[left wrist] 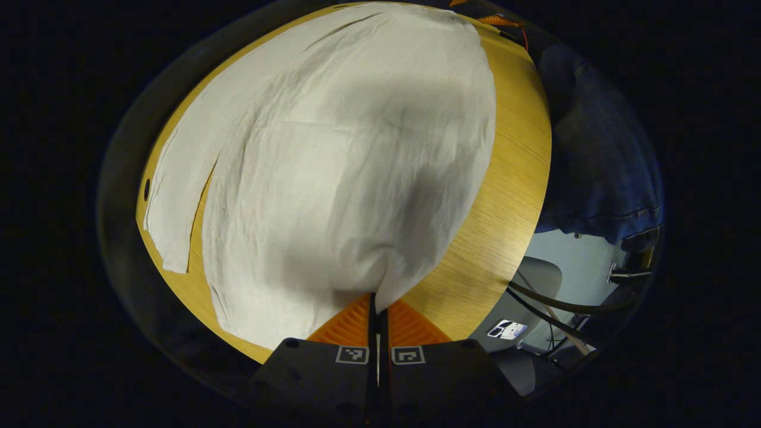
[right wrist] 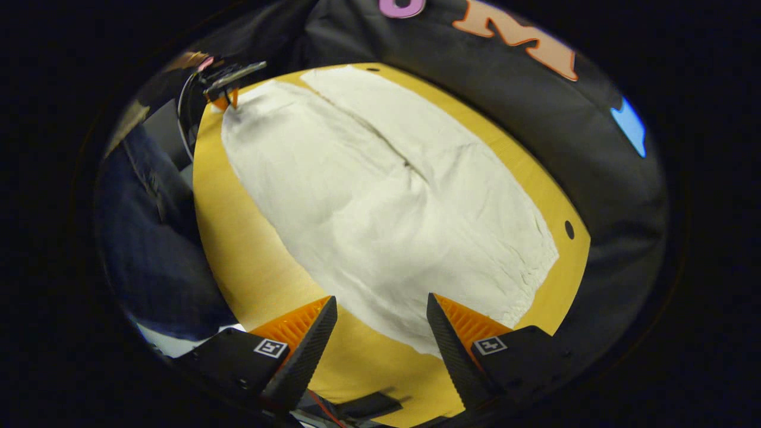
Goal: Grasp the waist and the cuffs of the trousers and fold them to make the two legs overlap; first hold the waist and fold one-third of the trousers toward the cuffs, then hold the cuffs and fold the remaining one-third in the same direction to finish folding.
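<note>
My left gripper [left wrist: 378, 309] is clamped on a cuff corner of the trousers [left wrist: 333, 166], which lie flat across the table [left wrist: 505, 196], legs side by side, not yet overlapped. My right gripper [right wrist: 380, 309] hangs with fingers apart over the waist edge, holding nothing. If I lift the cuff before the right closes, the thin cloth could drag and bunch toward the table's near edge
</note>
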Tool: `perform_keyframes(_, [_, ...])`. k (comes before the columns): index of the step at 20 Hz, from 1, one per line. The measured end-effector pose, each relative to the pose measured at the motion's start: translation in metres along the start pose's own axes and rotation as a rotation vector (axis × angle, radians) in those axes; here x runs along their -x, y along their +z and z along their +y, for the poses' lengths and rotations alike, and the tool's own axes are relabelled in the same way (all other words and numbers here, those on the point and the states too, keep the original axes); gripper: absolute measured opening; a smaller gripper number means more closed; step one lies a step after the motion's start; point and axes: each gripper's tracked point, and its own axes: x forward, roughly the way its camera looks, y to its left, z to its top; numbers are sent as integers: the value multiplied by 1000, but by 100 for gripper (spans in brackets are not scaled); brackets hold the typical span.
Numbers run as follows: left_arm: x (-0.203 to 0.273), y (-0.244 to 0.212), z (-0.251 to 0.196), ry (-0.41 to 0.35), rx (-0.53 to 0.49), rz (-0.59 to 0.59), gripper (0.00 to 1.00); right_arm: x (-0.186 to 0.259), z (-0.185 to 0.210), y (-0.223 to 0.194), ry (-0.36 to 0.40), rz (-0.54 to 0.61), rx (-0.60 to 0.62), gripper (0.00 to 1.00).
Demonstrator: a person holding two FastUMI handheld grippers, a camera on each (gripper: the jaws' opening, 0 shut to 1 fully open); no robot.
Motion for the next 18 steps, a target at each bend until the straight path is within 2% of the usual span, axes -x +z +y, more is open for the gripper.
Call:
perform_keyframes(3, [1,1,0,-4,6,8,0,-15,2,-19,39,87,55,98])
perform_keyframes(10, [-1,2,0,-10,17,20,0,-34,7,-31,118,170,94,97])
perform_keyframes(13, [-2,1,0,-9,20,25,0,-37,10,-32,146,204,78,93])
perform_keyframes(14, [-2,1,1,-10,21,27,0,-39,9,-33,148,216,62,84])
perform_keyframes(15, [-2,2,1,-11,23,28,0,-38,8,-33,147,218,53,92])
perform_keyframes(16, [-1,2,0,-12,25,30,0,-38,7,-32,145,222,51,87])
perform_keyframes(18, [-1,2,0,-11,25,27,0,-38,7,-34,136,243,38,83])
